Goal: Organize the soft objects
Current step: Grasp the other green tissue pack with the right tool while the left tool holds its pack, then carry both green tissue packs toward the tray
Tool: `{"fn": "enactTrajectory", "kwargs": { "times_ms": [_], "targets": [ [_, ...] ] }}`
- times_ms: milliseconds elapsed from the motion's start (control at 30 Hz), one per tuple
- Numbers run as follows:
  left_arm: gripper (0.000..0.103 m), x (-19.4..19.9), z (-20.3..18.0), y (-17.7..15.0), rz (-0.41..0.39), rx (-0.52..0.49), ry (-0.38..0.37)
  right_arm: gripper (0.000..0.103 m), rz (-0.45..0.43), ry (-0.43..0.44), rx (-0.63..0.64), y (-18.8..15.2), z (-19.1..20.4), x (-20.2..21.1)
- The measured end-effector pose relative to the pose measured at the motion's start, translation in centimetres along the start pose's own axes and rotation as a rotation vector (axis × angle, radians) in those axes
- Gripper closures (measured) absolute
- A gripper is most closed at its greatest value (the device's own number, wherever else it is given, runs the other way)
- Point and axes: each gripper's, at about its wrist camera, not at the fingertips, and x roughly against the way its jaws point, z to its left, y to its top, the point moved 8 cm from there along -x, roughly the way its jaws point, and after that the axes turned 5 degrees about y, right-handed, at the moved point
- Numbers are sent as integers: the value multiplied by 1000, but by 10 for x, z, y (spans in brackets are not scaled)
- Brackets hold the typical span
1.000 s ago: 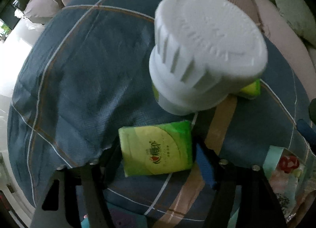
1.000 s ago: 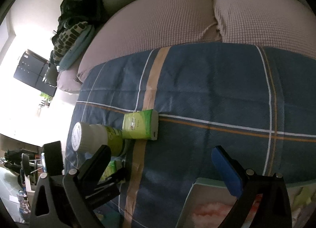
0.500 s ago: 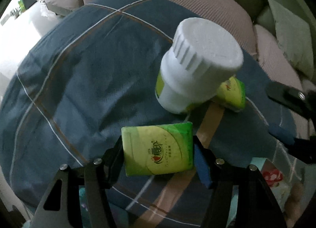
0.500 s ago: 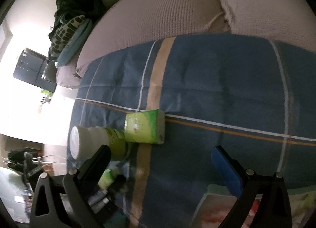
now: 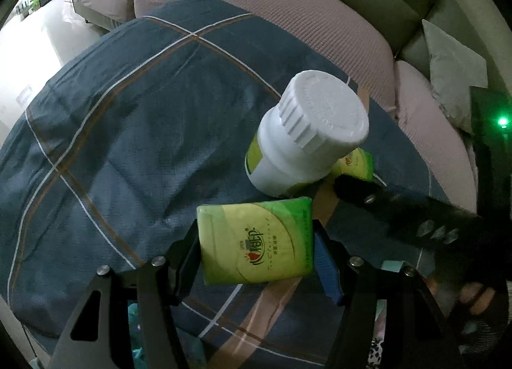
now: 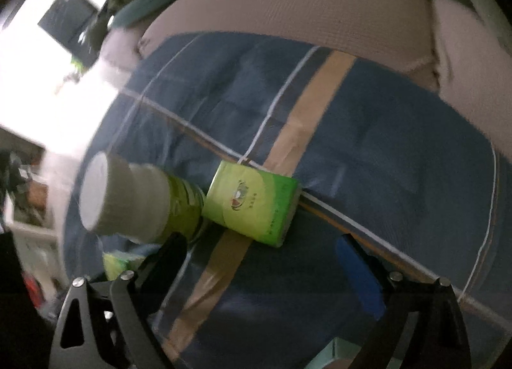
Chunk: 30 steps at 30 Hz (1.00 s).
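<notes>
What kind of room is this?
Probably a living room. A big sofa with a throw pillow sits under a plaid blue blanket, and a tissue pack is held above it.

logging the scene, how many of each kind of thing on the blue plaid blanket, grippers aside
Green tissue packs: 2, one clamped in the left gripper, one lying beside the bottle.
White-capped bottles: 1.
Total: 3.

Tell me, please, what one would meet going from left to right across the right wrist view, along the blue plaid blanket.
white-capped bottle → green tissue pack → tan stripe of the blanket → blue pad of the right tool's finger.
</notes>
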Motion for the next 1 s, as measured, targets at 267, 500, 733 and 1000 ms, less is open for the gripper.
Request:
{"fn": "enactTrajectory", "kwargs": {
  "times_ms": [267, 500, 733, 1000],
  "targets": [
    [38, 7, 18, 5, 5, 40, -39, 7, 35, -146, 177, 8, 13, -23],
    [38, 13, 25, 1, 9, 47, -56, 10, 50, -207, 292, 12, 33, -38],
    [38, 13, 27, 4, 17, 53, -67, 31, 47, -201, 313, 6, 36, -41],
    [38, 9, 25, 3, 21, 45, -70, 42, 21, -174, 282, 0, 32, -33]
  ]
}}
